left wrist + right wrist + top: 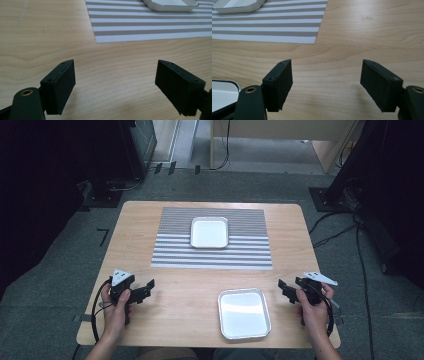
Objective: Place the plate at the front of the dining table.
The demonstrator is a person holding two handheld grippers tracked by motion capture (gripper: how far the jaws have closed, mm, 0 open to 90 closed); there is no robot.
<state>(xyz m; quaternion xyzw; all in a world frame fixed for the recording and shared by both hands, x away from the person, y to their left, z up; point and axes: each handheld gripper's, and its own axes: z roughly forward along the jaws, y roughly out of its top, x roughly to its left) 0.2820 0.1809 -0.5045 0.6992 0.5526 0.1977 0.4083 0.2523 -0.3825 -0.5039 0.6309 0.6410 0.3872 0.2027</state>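
Observation:
My left gripper (148, 289) is held in a hand near the table's front left, its jaws wide open over bare wood with nothing between them (115, 72). At the front right, my right gripper (285, 290) is also open and empty (327, 72), just right of a silver-rimmed tray (244, 313); that tray's corner (222, 96) shows at its lower left. A white square tray (209, 232) sits on the grey-and-white striped placemat (212, 252) farther back. Both trays look empty.
The wooden table (190, 290) has rounded corners, and its front edge is close to the hands. Ahead of each gripper lie the placemat (150, 25) (267, 25) and the white tray (170, 5) (237, 6). Cables and dark equipment stand on the floor around the table.

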